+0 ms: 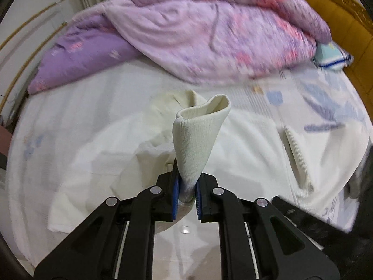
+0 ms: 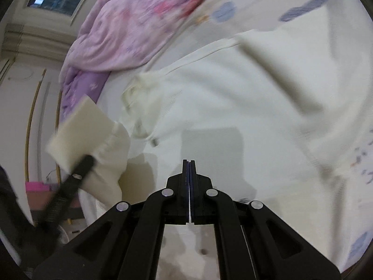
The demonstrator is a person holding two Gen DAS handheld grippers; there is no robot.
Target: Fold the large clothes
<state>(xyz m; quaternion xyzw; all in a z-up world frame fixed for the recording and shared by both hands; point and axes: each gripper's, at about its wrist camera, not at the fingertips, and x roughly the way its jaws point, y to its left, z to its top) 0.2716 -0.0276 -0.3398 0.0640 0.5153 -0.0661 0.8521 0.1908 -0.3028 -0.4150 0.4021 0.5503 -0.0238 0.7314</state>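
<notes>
Across the bed (image 1: 70, 121), left tongs (image 1: 187, 192) pinch the cream garment's cuff (image 1: 200, 128) at frame centre, apparently to fold the sleeve inward, while right tongs (image 2: 189, 163) hang closed, empty.

The garment (image 2: 233, 121) is a large cream-white knitted piece with a fine ribbed texture, and it lies spread out, mostly flat with some soft folds, on the bed (image 1: 58, 128). One sleeve is lifted off the bed, and its ribbed cuff (image 1: 198, 135) stands upright with the open end on top. The cuff is pinched at its lower part between the blue pads of the left claw (image 1: 187, 186).
</notes>
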